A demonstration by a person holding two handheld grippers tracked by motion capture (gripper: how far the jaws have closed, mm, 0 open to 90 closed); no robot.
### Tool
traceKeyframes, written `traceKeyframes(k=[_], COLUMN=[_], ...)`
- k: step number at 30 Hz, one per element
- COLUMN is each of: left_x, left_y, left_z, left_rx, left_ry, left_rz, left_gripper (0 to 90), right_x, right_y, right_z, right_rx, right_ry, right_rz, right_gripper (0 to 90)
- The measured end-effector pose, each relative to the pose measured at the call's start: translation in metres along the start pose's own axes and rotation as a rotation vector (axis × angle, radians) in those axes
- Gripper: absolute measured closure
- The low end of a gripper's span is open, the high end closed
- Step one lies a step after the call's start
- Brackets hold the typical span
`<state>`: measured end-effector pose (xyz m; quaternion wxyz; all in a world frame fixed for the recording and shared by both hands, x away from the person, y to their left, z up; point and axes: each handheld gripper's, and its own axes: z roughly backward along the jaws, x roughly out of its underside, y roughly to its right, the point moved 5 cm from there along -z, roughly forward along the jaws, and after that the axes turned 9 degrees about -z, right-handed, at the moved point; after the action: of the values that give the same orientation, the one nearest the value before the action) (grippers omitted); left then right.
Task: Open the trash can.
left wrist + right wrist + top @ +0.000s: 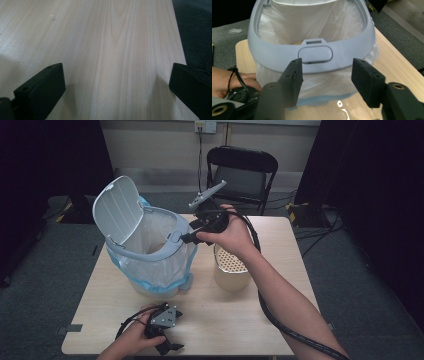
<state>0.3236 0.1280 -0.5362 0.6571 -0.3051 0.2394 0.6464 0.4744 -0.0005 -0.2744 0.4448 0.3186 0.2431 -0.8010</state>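
Nearest the camera, the right claw (pixel 325 75) stands half open and empty, directly facing the front rim of the pale grey plastic bin with white liner bag (pixel 312 53), far closer to it than the left claw (pixel 167 340). That one rests wide open and empty on the light wooden table (pixel 120 50), well apart from the bin.

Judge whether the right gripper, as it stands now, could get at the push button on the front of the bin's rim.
Probably yes. The right gripper faces the push button on the bin's rim with open jaws, and nothing lies between them. The lid stands open, tipped away behind.
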Motion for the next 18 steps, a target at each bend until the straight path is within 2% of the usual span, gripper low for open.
traceKeyframes(k=[6, 18], left_x=[0.0, 0.0], left_y=[0.0, 0.0], left_z=[0.0, 0.0], left_rx=[0.0, -0.003], left_ry=[0.0, -0.003], left_rz=[0.0, -0.002], left_gripper=[0.0, 0.0], right_x=[0.015, 0.038], right_y=[0.002, 0.01], right_z=[0.007, 0.017], right_rx=[0.009, 0.017], right_ry=[0.002, 0.021], right_rz=[-0.012, -0.031], right_gripper=[33.5, 25.3])
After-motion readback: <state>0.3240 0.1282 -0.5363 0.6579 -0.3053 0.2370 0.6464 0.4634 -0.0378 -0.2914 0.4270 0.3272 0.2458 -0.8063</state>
